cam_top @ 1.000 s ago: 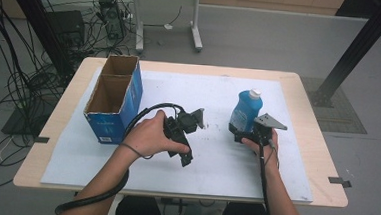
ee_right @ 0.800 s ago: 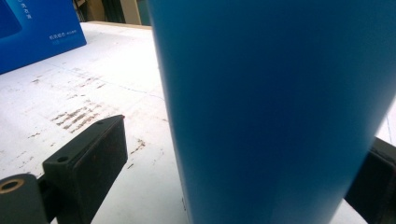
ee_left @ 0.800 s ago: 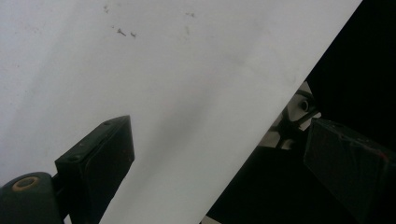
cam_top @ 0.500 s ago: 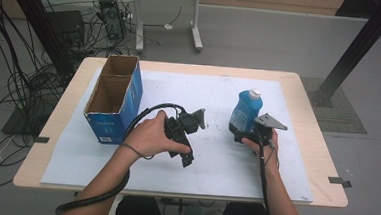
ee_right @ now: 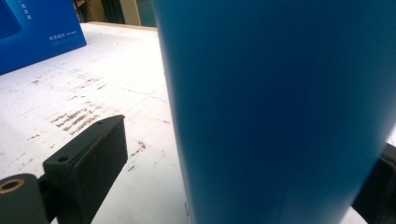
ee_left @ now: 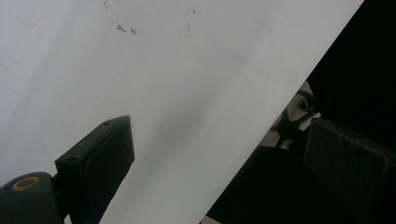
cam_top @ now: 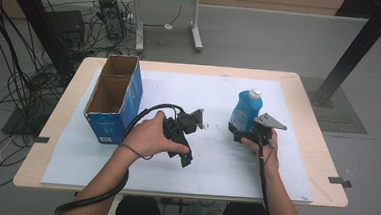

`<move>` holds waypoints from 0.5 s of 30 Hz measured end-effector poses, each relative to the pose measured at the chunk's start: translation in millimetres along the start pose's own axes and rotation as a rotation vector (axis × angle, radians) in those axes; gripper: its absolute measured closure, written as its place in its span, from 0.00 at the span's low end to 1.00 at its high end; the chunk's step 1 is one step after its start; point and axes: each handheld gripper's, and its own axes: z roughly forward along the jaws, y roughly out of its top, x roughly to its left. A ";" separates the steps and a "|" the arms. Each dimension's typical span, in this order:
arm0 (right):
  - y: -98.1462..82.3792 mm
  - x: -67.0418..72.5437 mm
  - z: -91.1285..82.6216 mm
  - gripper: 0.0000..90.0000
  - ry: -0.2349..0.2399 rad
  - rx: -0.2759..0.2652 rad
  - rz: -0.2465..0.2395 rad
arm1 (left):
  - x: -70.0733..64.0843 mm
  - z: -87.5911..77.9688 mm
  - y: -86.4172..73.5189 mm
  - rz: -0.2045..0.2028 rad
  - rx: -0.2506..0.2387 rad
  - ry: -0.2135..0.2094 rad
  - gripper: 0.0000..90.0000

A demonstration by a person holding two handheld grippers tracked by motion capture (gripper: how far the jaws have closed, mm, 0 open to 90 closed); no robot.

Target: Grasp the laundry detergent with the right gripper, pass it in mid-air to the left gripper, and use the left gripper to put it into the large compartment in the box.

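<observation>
A: High view, item one?
B: Blue bottle point(cam_top: 242, 110) with a white cap, upright on the white mat point(cam_top: 219, 92), right of centre. The right gripper point(cam_top: 238, 135) sits just near of it, at its base, held by the right hand point(cam_top: 262, 148).

A: Item two?
B: Left gripper point(cam_top: 198, 119), held by the left hand point(cam_top: 149, 135) at mid-table, empty, well apart from the bottle. A blue cardboard box point(cam_top: 113, 99), open-topped, stands at the left of the table point(cam_top: 308, 119).

A: Left gripper view?
B: Two black jaws set wide apart, nothing between them. White mat point(ee_left: 163, 70) beneath one; the other hangs over a dark area past the mat's edge.

A: Right gripper view?
B: The blue bottle point(ee_right: 280, 107) stands between the jaws. The left jaw stands clear of the bottle's wall, a strip of stained mat point(ee_right: 93, 93) showing in the gap. The right jaw is just visible at the bottle's far side; contact there cannot be told. Jaws spread, not clamped. Blue cardboard box point(ee_right: 37, 28) in the far left corner.
</observation>
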 end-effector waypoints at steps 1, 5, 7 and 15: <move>0.3 0.1 0.1 0.05 0.002 0.001 0.002 | 0.0 0.1 0.0 0.000 0.001 0.000 0.10; 0.8 0.8 0.3 0.05 0.000 0.002 0.000 | 0.3 -0.3 -0.6 0.000 0.001 0.000 0.10; 0.6 0.6 0.7 0.05 0.001 0.002 0.002 | 0.4 -0.6 -1.2 0.002 -0.003 -0.003 0.10; 0.8 0.8 1.7 0.06 -0.003 0.002 0.005 | 0.1 -0.6 -1.0 0.003 -0.001 -0.003 0.10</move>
